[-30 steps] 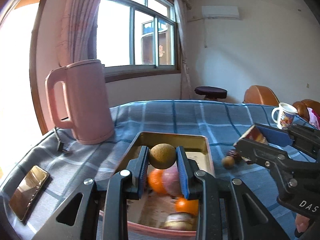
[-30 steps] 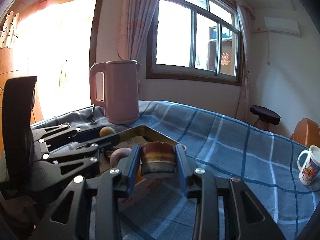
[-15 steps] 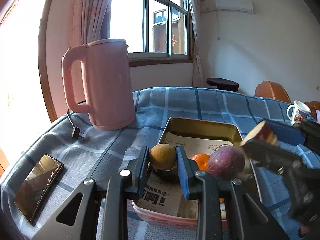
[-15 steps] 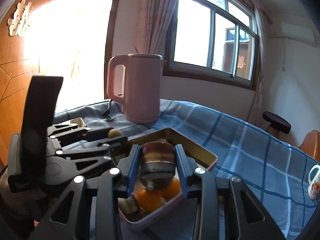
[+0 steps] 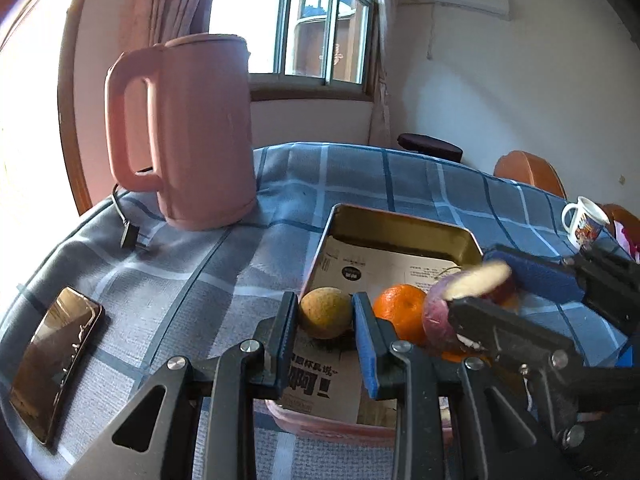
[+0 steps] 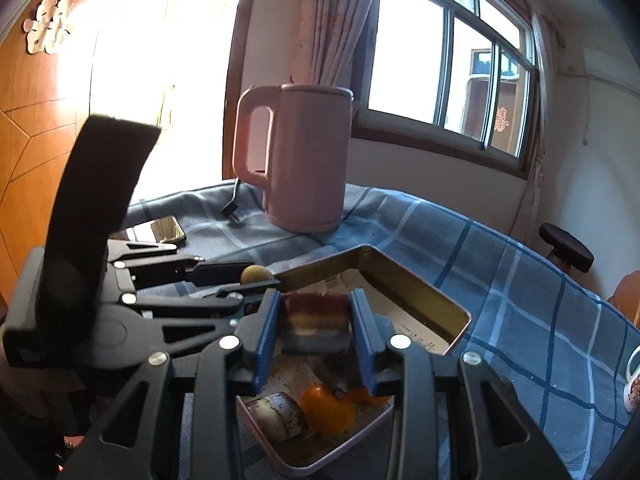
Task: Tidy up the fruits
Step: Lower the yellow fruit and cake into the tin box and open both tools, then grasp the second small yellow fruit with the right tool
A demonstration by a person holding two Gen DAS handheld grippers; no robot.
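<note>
Over the near end of the tray (image 5: 404, 222), the left tongs (image 5: 325, 314) are closed on a small round brownish-yellow fruit (image 5: 325, 312), both blue pads pressing its sides. Just right of them, the right tongs (image 6: 316, 322) grip a cut piece of purple-skinned fruit (image 6: 316, 322) with a pale cut face, held above the tray's paper lining (image 5: 376, 268). Below and between the two tongs, an orange (image 5: 400, 312) and another purple fruit piece (image 6: 276, 414) lie inside the tray. Beyond the left tongs a pink kettle (image 5: 192, 132) stands on the blue checked cloth (image 5: 352, 176) covering the surface. A phone (image 5: 52, 364) lies to their left; a mug (image 5: 584, 222) sits far right.
</note>
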